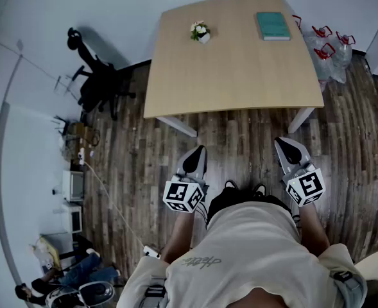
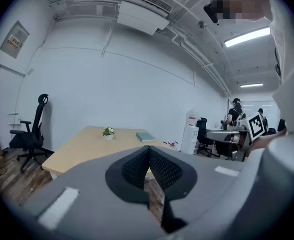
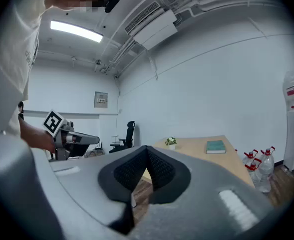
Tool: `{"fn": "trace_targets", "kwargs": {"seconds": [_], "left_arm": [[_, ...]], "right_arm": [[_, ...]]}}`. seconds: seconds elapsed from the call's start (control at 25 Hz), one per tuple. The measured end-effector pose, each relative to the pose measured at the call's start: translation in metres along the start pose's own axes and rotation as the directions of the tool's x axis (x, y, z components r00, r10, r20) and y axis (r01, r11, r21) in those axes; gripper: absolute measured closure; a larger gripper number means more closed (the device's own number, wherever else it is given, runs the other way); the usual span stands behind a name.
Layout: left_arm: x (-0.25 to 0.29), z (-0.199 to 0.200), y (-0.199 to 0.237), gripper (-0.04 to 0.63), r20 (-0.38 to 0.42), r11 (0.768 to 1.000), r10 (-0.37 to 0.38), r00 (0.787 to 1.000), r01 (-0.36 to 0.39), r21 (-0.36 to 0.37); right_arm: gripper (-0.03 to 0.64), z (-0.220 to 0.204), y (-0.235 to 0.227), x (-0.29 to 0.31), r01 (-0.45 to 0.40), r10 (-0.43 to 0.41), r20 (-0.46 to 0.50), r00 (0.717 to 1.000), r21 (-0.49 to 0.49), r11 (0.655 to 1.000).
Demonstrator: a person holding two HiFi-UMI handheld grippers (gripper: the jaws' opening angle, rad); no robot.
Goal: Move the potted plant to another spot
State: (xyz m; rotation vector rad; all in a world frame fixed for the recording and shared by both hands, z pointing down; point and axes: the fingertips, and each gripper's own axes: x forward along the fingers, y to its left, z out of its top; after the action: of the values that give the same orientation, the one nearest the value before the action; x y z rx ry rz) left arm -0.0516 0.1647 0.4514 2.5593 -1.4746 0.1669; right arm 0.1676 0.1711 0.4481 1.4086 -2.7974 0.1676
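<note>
Both pressed together, empty: left tool [image 1: 197, 151], right tool [image 1: 285, 145], lower centre; potted plant [image 1: 200, 32] on tabletop [image 1: 233, 82], upper centre.

L gripper [image 1: 199, 153]: fingers [image 2: 137, 166] shut, empty | R gripper [image 1: 283, 145]: fingers [image 3: 129, 171] shut, empty | both roughly level, apart

Bright, even indoor light; a ceiling strip lamp [image 2: 250, 36] glows white and blown out in each gripper view; the table [image 1: 240, 69] is lit flat, without glare; the chair [image 1: 95, 85] throws a soft grey shadow on the wall; straight lines bow in all views; both gripper views end in dark round rims; the left gripper [image 2: 148, 150] and right gripper [image 3: 147, 149] look soft up close.
</note>
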Motion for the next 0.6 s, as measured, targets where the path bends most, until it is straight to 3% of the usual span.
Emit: {"fn": "trace_targets", "kwargs": {"seconds": [0.6], "left_arm": [[0.014,0.000,-0.027,0.577,-0.012,0.999,-0.047,0.999,0.047,0.012]], "right_arm": [[0.615,-0.002,-0.008,-0.018,0.016,-0.016,-0.001,1.000,0.005,1.000]]}}
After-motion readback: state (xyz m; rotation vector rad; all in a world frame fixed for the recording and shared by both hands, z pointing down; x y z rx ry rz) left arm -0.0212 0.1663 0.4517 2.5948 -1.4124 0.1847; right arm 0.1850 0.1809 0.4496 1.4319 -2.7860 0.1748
